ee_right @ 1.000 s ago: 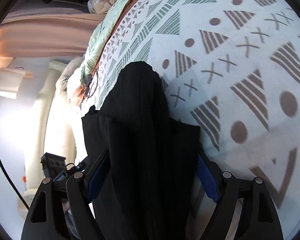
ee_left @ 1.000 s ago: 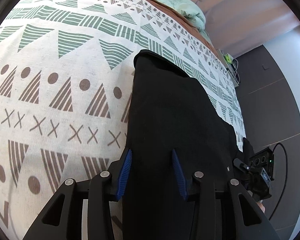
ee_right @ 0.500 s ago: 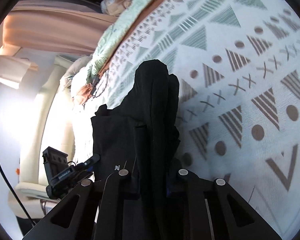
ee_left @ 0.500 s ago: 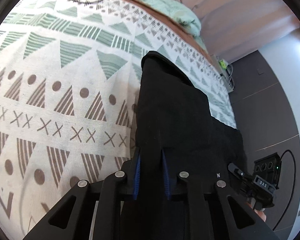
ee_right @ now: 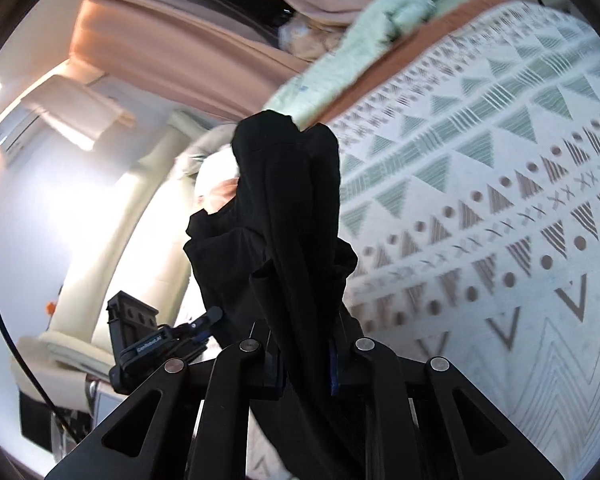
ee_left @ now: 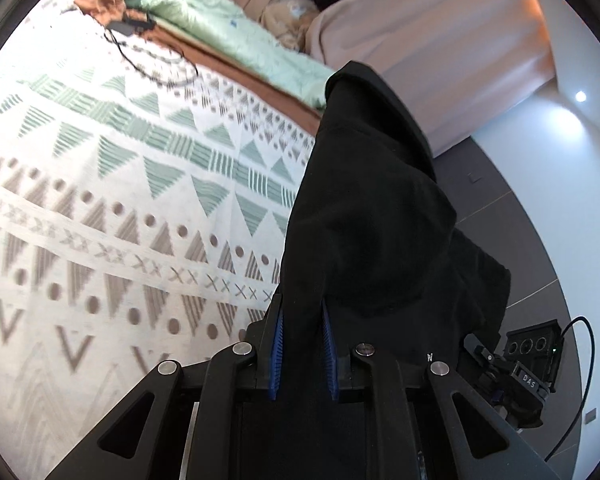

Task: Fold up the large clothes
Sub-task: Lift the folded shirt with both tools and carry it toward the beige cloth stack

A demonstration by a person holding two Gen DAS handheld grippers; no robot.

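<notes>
Above the bed, both tools pinch the black garment; best keep them level and apart so it hangs flat.

Patterned bedspread, mint quilt, beige curtain, dark floor.

The left gripper is matte black plastic with angular cut-out arms, four round silver screws, and ribbed blue pads lining its fingers. The right gripper has the same build.
</notes>
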